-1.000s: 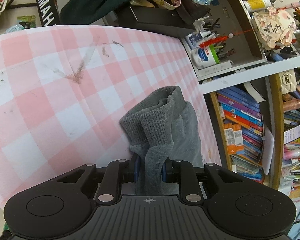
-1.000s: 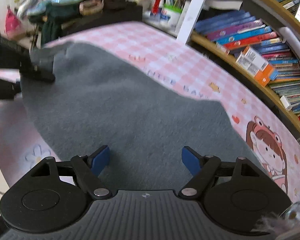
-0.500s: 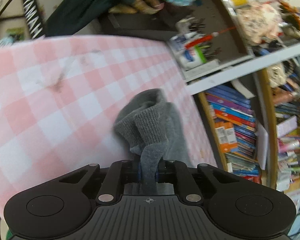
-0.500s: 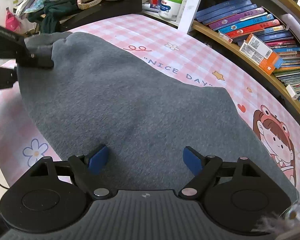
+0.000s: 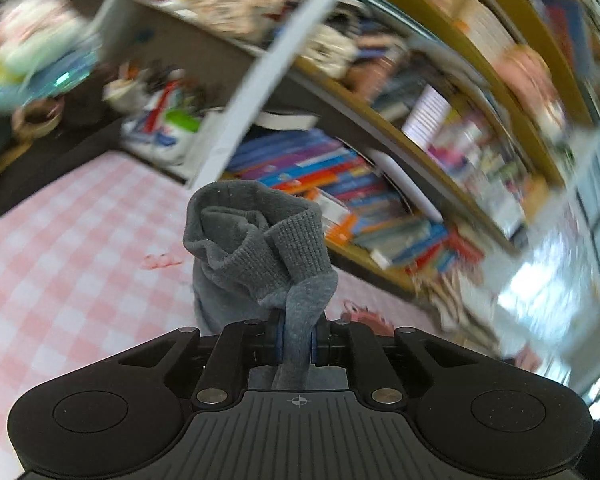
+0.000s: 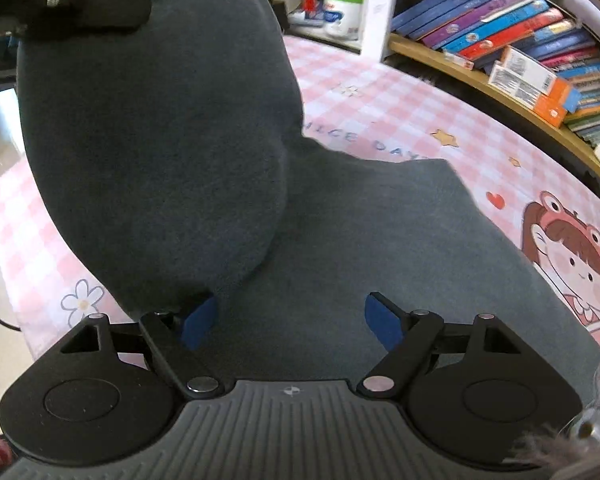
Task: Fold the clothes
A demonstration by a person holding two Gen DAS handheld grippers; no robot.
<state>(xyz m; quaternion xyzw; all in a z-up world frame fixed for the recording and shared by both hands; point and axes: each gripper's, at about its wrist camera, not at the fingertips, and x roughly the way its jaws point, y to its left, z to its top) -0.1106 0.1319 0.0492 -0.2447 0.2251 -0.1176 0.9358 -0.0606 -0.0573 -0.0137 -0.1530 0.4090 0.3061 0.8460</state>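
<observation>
Our left gripper [image 5: 296,340] has its jaws pressed tight on a bunched fold of the grey garment [image 6: 340,240], with the ribbed cuff [image 5: 296,248] standing up just past the fingers; our right gripper [image 6: 288,320] has its jaws spread wide with nothing between the blue pads [image 6: 198,318], hovering low over the cloth. From the right wrist view we see the garment's near part lying flat on the pink checked tablecloth [image 6: 380,96], while its far part is lifted and curled over toward us, held up at the top left where the left gripper [image 6: 80,12] shows as a dark blurred shape. The flat part's far edge runs across the printed words, and its right edge runs just beside the cartoon girl [image 6: 568,256] printed on the cloth. Bare tablecloth shows to the left of the lifted fold, around a printed flower [image 6: 82,298], and in a wide band between the garment and the bookshelf [image 6: 480,76] beyond the table's far edge. On the cloth we can read "NICE DAY" only in part, the start and end hidden by grey fabric. The book spines carry writing too small to read, and the left wrist view is blurred throughout its background.
</observation>
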